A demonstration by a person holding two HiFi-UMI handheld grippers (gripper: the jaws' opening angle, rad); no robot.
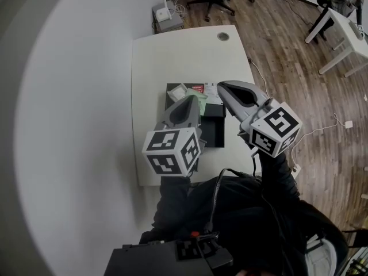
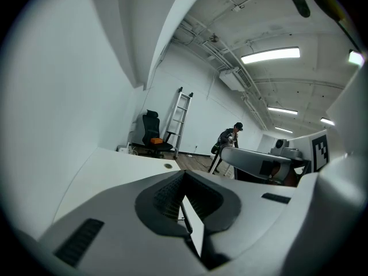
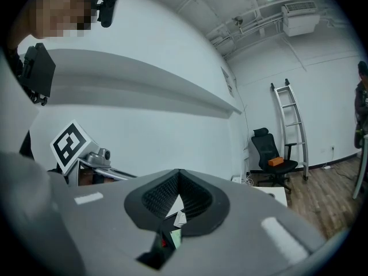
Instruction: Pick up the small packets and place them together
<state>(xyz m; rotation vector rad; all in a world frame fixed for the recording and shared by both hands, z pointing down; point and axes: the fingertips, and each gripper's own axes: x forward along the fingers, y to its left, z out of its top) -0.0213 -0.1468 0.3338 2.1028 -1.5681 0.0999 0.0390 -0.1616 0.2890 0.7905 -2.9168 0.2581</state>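
The white surface runs away from the person along the wall and is nearly bare, so everything that matters sits in one spot: a black tray lying flat near its close end. The tray probably serves as the collecting place, which keeps the light pieces from scattering across the wider top.

Above the tray hover the two tools. The left gripper and the right gripper are held side by side, both angled forward and a little downward toward the tray's far end. Each has its fingers pressed together with nothing between them. The left gripper view shows only the tray edge and the bare top through the gap behind the closed tips, and the right gripper view looks down through the same sort of gap onto the pile. Held up and closed like this, they touch nothing – a resting or surveying pose rather than a reach.

The small packets lie at the tray's far end, close against one another: a white square packet, a red packet, a green packet partly hidden behind the left tool, and another pale one. They look already gathered, so the sorting seems near its end – though whether any stray piece lies under the grippers cannot be seen.
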